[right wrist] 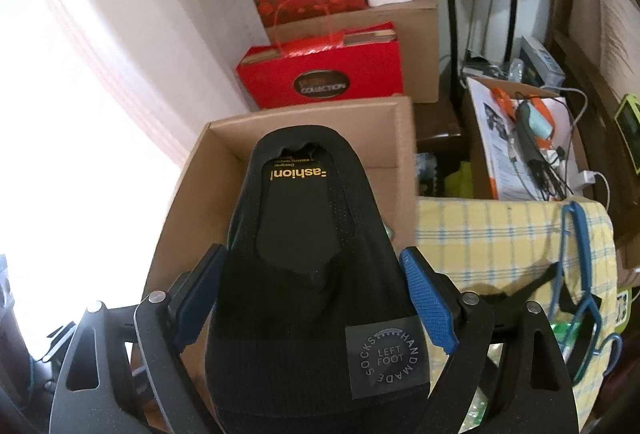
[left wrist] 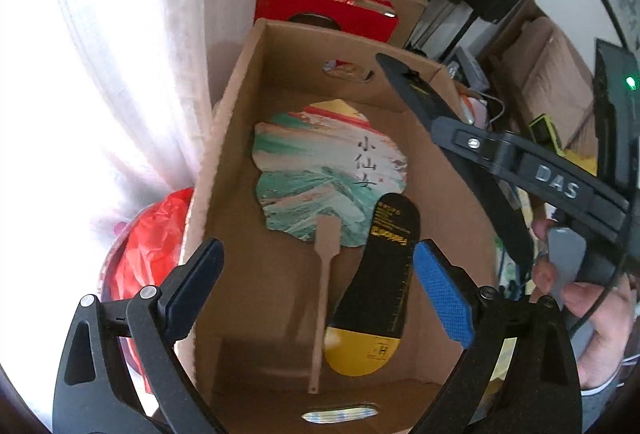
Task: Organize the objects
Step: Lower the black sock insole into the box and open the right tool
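Observation:
An open cardboard box [left wrist: 236, 106] holds a painted hand fan [left wrist: 328, 170] with a wooden handle and a black-and-yellow sock card [left wrist: 380, 294] lying on its floor. My left gripper [left wrist: 316, 286] is open and empty above the box. My right gripper [right wrist: 312, 298] is shut on a black sock on its card [right wrist: 304, 234], held flat above the same box [right wrist: 188, 194]. In the left wrist view that sock [left wrist: 452, 154] shows edge-on over the box's right wall.
Red gift bags [right wrist: 320, 74] and a larger carton [right wrist: 416, 34] stand behind the box. A yellow checked cloth [right wrist: 500, 234] with blue hangers [right wrist: 576, 274] lies to the right. A box of cables and papers [right wrist: 528, 138] sits beyond. A red plastic bag [left wrist: 152, 246] lies left of the box.

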Tool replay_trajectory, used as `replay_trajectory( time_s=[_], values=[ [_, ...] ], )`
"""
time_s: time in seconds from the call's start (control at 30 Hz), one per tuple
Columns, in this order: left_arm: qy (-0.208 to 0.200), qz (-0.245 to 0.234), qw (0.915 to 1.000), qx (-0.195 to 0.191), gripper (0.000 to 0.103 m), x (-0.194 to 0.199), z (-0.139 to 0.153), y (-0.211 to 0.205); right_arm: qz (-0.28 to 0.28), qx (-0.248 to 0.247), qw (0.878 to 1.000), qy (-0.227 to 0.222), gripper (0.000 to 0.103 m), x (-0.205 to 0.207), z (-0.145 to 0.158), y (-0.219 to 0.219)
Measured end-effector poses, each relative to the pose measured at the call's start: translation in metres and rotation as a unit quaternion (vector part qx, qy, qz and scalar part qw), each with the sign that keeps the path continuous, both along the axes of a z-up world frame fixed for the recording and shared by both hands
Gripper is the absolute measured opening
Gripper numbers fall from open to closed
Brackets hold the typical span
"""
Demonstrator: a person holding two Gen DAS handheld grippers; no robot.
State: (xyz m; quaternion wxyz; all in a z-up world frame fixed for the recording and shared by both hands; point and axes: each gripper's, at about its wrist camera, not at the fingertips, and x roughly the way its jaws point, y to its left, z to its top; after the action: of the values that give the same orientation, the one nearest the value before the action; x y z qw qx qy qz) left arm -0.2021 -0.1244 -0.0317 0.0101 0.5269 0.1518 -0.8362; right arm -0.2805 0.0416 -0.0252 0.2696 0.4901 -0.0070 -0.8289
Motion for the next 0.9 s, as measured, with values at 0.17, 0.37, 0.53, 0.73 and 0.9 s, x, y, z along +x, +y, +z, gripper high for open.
replay_trajectory(
  time_s=[0.17,0.37,0.53,0.73,0.9],
  values=[
    [-0.003,0.002,1.0,0.003,0.095,0.001,-0.007,-0.005,0.011,0.014,1.0,-0.005,0.088,-0.004,-0.018,-0.025],
    [-0.006,0.0,0.9999,0.01,0.096,0.001,-0.012,-0.009,0.023,0.038,0.999,0.004,0.089,-0.012,-0.034,-0.046],
    [-0.005,0.002,0.9999,0.009,0.096,-0.001,-0.014,-0.011,0.02,0.045,0.999,0.008,0.09,-0.019,-0.044,-0.05],
    [-0.007,0.001,0.9999,0.01,0.095,-0.001,-0.015,-0.009,0.009,0.024,1.0,0.001,0.09,-0.022,-0.04,-0.037],
    [-0.002,-0.001,1.0,0.004,0.095,0.002,-0.008,-0.003,0.012,0.02,1.0,0.009,0.09,-0.015,-0.026,-0.026]
  ],
)
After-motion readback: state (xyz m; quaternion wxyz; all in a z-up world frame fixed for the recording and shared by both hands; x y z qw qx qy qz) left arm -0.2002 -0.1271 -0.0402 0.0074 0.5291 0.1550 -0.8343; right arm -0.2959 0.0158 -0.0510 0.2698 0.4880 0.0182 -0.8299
